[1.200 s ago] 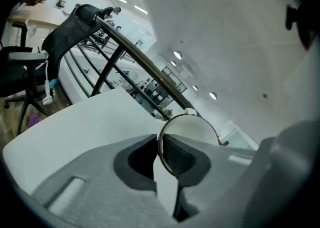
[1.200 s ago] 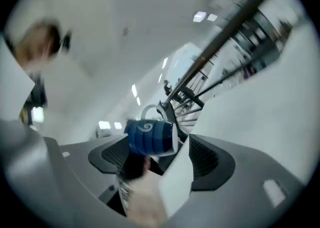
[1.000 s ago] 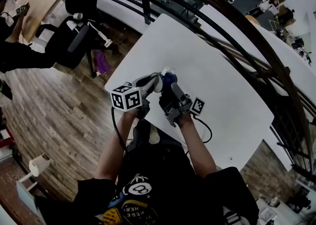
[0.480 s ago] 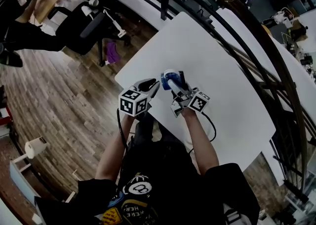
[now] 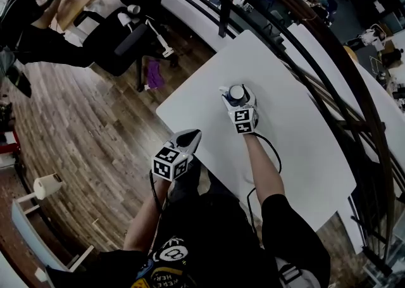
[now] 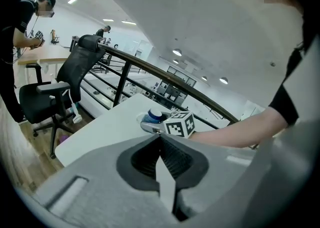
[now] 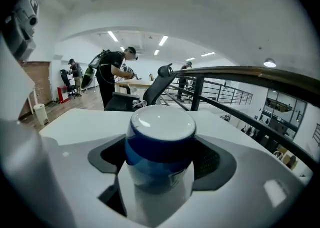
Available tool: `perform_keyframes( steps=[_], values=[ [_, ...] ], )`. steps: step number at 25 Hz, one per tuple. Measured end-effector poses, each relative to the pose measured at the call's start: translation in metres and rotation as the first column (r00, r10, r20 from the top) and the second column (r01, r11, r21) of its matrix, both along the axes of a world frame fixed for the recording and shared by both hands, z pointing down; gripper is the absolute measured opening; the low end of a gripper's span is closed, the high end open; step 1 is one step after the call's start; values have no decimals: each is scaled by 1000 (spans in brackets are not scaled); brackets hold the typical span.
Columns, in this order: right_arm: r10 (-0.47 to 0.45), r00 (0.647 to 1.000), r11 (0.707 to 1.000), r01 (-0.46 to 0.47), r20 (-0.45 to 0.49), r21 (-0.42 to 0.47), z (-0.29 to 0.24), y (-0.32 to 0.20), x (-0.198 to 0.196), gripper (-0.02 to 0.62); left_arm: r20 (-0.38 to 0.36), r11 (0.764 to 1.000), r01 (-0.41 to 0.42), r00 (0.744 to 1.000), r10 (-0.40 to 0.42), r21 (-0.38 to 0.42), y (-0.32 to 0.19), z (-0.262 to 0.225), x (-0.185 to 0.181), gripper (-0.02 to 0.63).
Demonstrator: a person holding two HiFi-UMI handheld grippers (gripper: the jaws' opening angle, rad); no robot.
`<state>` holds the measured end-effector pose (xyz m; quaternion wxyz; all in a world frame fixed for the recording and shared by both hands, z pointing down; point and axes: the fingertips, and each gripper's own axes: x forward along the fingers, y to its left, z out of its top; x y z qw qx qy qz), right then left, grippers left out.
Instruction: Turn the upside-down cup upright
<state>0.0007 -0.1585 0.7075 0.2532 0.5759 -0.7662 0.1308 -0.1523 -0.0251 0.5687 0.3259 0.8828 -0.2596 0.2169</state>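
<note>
Grasping anything right now?
— My right claw (image 5: pixel 236 97) clamps the blue-banded cup (image 7: pixel 159 142), white end up, over the bench (image 5: pixel 304 135). My left claw (image 5: pixel 191 136) is clenched, empty, by the bench's near edge.

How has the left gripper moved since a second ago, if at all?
Yes. The left gripper has pulled back toward the person, from beside the cup to the table's near edge.
</note>
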Motion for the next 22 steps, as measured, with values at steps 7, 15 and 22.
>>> perform_keyframes(
  steps=[7,15,22],
  values=[
    [44,995,993,-34,89,-112,12,57,1,386,-32,994,-107,994,107,-10,24,-1,20,6],
    [310,882,947,-252,355,-201,-59,233,-29,1,5,978,-180,984,180,101,40,-9,27,6],
    [347,859,934,-354,376,-55,-141,259,-30,0,-46,973,-167,983,176,158,60,-28,23,6]
  ],
)
